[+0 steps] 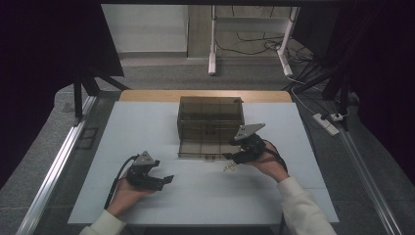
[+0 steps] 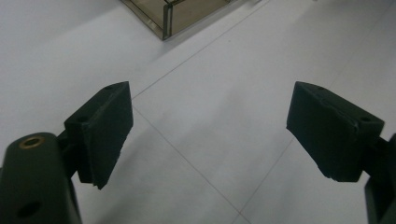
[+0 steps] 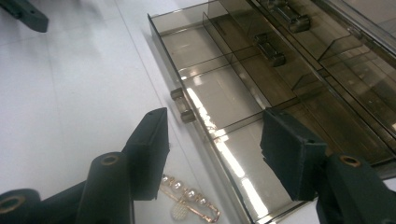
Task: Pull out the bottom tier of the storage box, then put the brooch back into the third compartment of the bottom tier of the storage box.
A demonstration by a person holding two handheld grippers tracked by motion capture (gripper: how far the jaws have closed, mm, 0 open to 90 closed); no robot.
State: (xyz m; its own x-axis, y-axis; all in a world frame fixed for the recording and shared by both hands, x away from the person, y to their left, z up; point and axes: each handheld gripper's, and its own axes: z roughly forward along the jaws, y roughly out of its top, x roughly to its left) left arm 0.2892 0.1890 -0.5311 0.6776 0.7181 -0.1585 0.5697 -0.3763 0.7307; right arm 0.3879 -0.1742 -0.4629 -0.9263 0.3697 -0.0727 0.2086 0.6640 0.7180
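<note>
- The pearl hair clip lies flat on the white table, just in front of the open drawer of the smoky clear organizer box, near the drawer's right front corner.
- In the right gripper view the clip sits low between the two black jaws — closer to the left jaw, partly tucked under it — and nothing shows either jaw touching it.
- The right gripper hangs just above the clip with its jaws apart, holding nothing; the drawer front with its small metal knob is just beyond.
- The clip's long axis runs slantwise in the right gripper view, from the row of pearls at upper left down to the thin gold end at lower right, roughly along the drawer's front edge.
- The left gripper rests on the table well to the left, jaws wide apart and empty, over bare table seams.
- No writing or brand mark can be read on the clip, the box or the grippers.
</note>
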